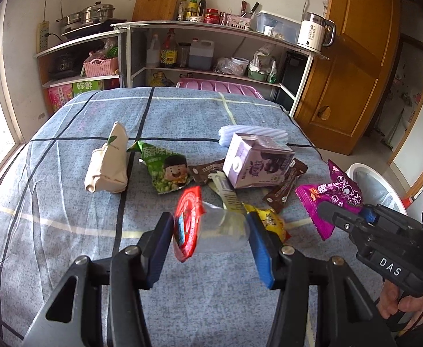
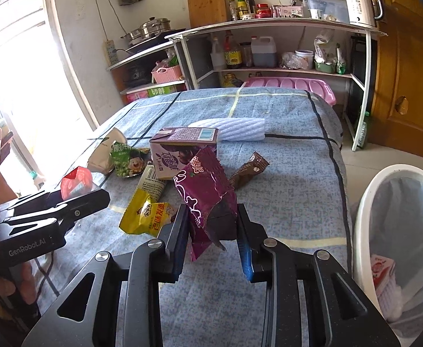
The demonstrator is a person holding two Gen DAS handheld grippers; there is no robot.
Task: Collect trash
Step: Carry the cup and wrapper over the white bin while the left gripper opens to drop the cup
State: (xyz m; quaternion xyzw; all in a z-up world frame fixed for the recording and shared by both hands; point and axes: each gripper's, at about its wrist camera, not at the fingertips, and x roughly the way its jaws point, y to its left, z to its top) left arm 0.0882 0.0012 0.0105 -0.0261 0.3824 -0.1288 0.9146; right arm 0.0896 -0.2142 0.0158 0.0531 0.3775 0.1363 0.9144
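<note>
On the worktop, under its blue checked cloth (image 1: 66,202), we see the trash spread out, listed here from left to right.

Left gripper (image 1: 211,231): we hold it over the near part of the cloth; its jaws are closed on a clear plastic cup (image 1: 225,228) with a red foil lid (image 1: 186,222), the cup lying sideways between the pads and lifted clear of the cloth.

Cream paper bag (image 1: 107,164): at the far left of the pile, lying on the cloth.

Green snack packet (image 1: 165,167): just beside the cream bag, on its right.

Brown wrappers (image 1: 283,188): lying flat beside and partly under the carton.

Purple drink carton (image 1: 257,162): on its side in the middle of the pile, with a white ribbed foam sleeve (image 1: 251,133) behind it.

Yellow snack packet (image 2: 144,214): on the cloth near the front of the pile, between our two grippers.

Right gripper (image 2: 212,225): its jaws are clamped on a magenta snack wrapper (image 2: 205,190), which stands up crumpled from between the pads, raised off the cloth.

White bin (image 2: 364,202): on the far right, beside the worktop's edge, lined with a clear bag; a red and white cup (image 2: 383,277) already lies inside.
</note>
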